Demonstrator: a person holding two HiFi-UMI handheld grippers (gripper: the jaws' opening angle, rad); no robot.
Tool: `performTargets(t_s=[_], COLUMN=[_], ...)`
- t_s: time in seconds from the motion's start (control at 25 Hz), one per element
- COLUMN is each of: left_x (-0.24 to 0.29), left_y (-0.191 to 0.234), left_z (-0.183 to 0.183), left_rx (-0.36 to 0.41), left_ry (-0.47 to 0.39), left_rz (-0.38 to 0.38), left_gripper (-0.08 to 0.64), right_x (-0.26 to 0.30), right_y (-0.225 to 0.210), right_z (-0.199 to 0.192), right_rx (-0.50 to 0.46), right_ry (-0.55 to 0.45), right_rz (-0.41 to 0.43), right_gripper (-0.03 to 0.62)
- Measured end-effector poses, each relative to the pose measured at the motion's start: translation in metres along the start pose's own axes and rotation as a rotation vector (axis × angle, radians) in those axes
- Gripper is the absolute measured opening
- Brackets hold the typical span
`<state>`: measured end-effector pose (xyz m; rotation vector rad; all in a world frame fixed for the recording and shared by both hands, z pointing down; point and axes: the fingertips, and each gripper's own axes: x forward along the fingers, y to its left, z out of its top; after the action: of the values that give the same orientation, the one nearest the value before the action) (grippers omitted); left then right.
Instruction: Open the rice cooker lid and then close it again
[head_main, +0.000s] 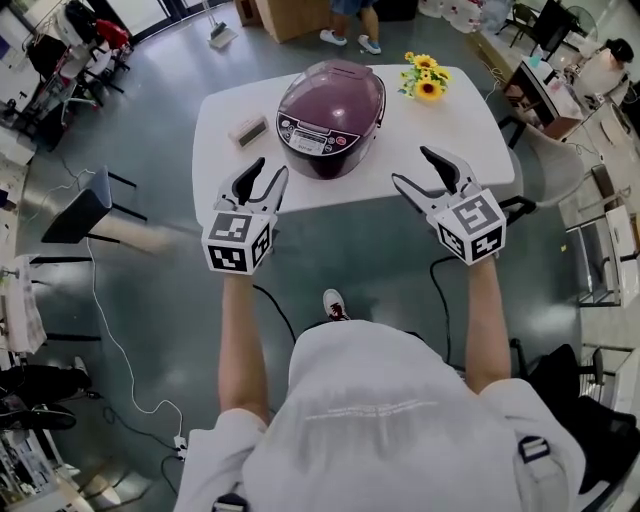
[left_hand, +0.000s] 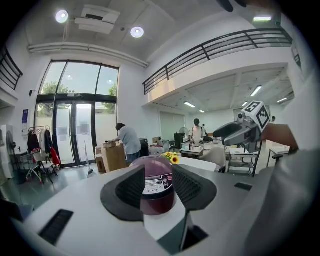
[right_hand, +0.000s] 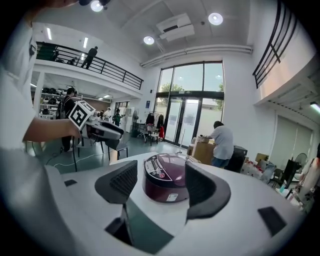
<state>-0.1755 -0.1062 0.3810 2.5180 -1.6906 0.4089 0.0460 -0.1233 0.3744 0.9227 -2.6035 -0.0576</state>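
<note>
A purple rice cooker (head_main: 330, 115) stands on the white table (head_main: 455, 130) with its lid down and its control panel facing me. My left gripper (head_main: 265, 176) hovers at the table's near edge, left of the cooker and short of it, open and empty. My right gripper (head_main: 411, 167) hovers to the cooker's right, also open with nothing between its jaws. In the left gripper view the cooker (left_hand: 156, 175) shows between the pads (left_hand: 131, 190), still at a distance. The right gripper view frames the cooker (right_hand: 167, 175) the same way, with the left gripper (right_hand: 107, 131) beside it.
A bunch of sunflowers (head_main: 425, 78) lies at the table's far right corner, and a small grey box (head_main: 248, 130) sits left of the cooker. A dark chair (head_main: 85, 210) stands to the left on the floor. A person (left_hand: 127, 142) works at a cardboard box beyond the table.
</note>
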Motion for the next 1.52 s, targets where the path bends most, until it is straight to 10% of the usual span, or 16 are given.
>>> performTargets(t_s=[1.04,1.52], left_x=[0.137,0.187], left_y=[0.011,0.008], left_z=[-0.017,-0.076], left_rx=[0.182,0.536], left_ry=[0.273,0.555], left_rz=[-0.092,-0.266], left_gripper=[0.178,0.072], right_x=[0.103,0.14], right_y=[-0.07,-0.078], right_z=[-0.04,-0.069], right_rx=[0.024,0.112], right_ry=[0.046,0.068], right_rz=[0.16,0.22], right_gripper=[0.267,0.267])
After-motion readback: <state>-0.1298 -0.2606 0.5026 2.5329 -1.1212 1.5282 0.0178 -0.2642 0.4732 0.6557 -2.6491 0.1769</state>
